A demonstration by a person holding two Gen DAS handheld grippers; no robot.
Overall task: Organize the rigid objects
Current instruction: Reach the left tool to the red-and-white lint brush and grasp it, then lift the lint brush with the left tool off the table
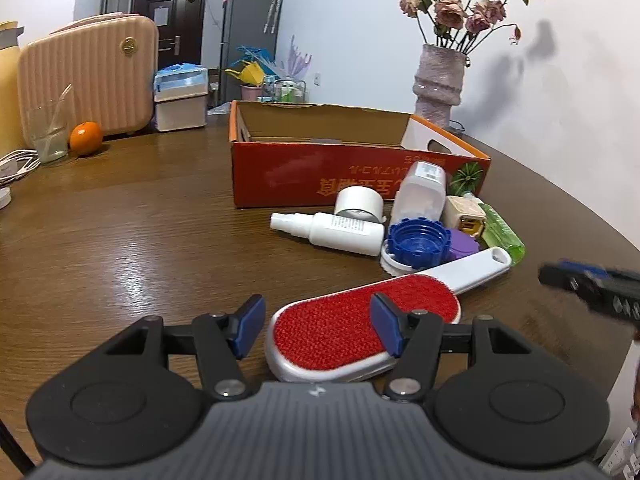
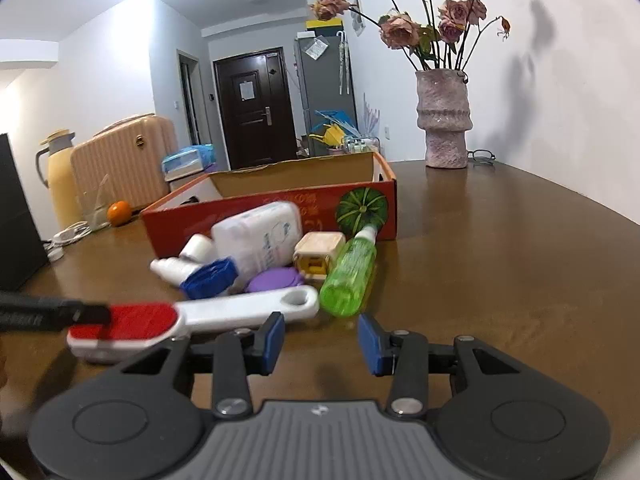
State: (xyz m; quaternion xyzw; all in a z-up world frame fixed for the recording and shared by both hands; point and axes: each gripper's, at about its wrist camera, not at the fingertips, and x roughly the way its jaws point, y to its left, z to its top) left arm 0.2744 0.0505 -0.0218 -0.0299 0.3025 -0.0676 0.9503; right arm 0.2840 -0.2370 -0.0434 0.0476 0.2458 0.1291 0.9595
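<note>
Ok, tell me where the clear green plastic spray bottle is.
The green plastic spray bottle lies on the wooden table before the red cardboard box, right of the beige square charger, ahead of the right gripper.

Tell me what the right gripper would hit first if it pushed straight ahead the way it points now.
Probably the green bottle: it lies just beyond the open right gripper, slightly left of centre. The lint brush handle sits close on the left finger's side, so depth is uncertain.

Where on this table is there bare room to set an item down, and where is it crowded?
Bare wood lies left of the red cardboard box, up to the orange fruit, and right of the green spray bottle toward the pink vase. The box looks empty too. Crowded: the pile before the box, around the red lint brush.
</note>
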